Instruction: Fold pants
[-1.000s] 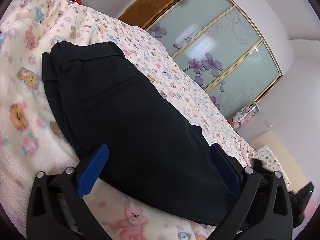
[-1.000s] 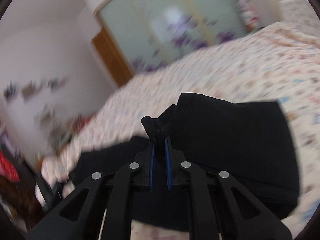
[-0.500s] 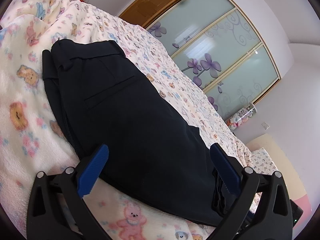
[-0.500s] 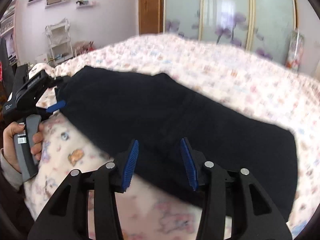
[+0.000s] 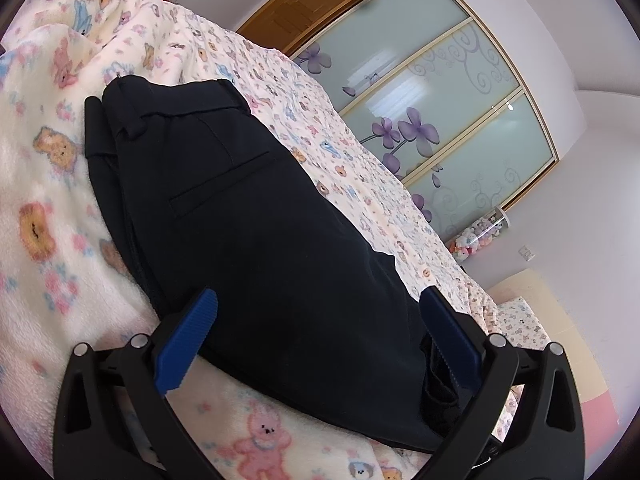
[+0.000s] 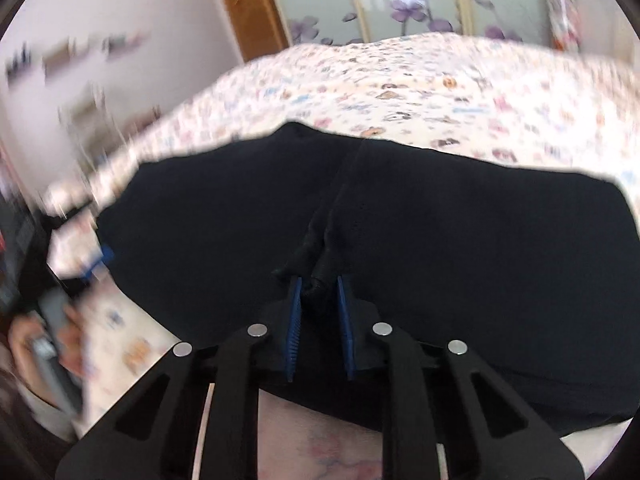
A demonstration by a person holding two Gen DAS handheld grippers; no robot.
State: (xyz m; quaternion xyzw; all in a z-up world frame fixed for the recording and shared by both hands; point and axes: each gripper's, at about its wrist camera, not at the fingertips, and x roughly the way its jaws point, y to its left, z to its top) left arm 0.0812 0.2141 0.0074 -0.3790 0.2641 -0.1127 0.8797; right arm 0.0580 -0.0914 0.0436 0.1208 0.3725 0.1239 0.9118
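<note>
Dark navy pants [image 5: 260, 240] lie folded on the bed, waistband at the far end and a back pocket facing up. My left gripper [image 5: 320, 320] hovers open over their near edge, its blue pads [image 5: 188, 344] wide apart and touching nothing. In the blurred right wrist view the pants [image 6: 440, 240] stretch across the bed. My right gripper [image 6: 318, 284] is closing its jaws on a bunched ridge of the dark fabric at the near edge, which fills the narrow gap between the pads.
A cream blanket with bear prints [image 5: 48, 200] covers the bed [image 6: 400, 88]. Sliding wardrobe doors with purple flowers [image 5: 420, 120] and a wooden door [image 5: 304, 4] stand behind. A hand holding the left gripper [image 6: 52, 340] shows blurred at the left.
My right gripper let go of a bunch of fabric, stood open over the pants half a second ago, and has dropped and closed on the near edge. The left gripper has not moved.
</note>
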